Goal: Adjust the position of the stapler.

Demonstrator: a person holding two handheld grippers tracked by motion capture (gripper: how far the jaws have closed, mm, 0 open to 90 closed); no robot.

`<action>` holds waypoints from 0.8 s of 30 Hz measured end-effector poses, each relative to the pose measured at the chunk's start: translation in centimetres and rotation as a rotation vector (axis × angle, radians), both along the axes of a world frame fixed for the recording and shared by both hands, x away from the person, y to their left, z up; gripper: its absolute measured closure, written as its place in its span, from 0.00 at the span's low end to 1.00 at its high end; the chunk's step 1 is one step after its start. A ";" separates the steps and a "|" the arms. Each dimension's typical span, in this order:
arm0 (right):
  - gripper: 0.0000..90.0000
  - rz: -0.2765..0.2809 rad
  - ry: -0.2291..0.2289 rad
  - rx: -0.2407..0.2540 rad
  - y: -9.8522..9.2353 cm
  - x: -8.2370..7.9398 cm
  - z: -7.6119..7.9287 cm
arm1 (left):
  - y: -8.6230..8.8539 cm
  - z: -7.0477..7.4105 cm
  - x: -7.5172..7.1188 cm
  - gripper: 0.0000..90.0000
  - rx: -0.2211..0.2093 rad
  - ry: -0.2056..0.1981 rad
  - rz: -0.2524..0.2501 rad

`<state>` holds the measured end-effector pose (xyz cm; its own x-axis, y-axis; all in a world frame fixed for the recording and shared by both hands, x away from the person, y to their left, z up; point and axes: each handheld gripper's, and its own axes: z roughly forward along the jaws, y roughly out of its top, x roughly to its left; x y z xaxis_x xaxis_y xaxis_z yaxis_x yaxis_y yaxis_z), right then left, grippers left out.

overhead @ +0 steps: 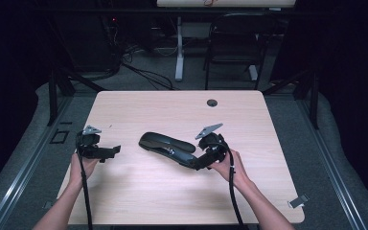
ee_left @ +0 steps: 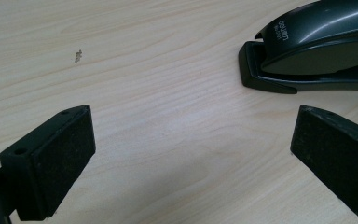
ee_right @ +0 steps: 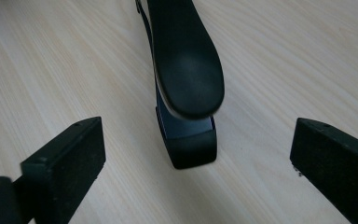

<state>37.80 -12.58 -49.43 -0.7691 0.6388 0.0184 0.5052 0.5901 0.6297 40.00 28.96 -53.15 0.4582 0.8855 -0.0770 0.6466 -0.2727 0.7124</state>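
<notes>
Two hands come in from the bottom edge. The left hand (overhead: 82, 165) holds the left tongs (overhead: 109, 152) low over the tabletop (overhead: 172, 196). Their jaws are wide apart with nothing between them. The right hand (overhead: 229, 166) holds the right tongs (overhead: 199, 163), also wide apart. The back end of the black stapler (overhead: 167, 147) sits between these jaws, but they do not touch it. The stapler lies flat near the middle of the tabletop, between the two tongs. Its front end points to the left tongs, a little apart from them. Farther back is a small round hole (overhead: 212, 102) in the tabletop. Behind it stands a dark chair (overhead: 232, 43) on the floor.
</notes>
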 end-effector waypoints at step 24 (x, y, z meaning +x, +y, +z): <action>0.58 0.055 -0.024 -0.015 3.4 2.3 -0.7 | 0.9 -0.7 -1.8 0.00 0.043 0.034 -0.042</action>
<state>40.14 -9.17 -50.12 -0.8033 0.5955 -0.0097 0.4565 0.6262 0.6320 38.16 29.82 -53.82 0.4931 0.8682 -0.0551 0.6572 -0.3303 0.6775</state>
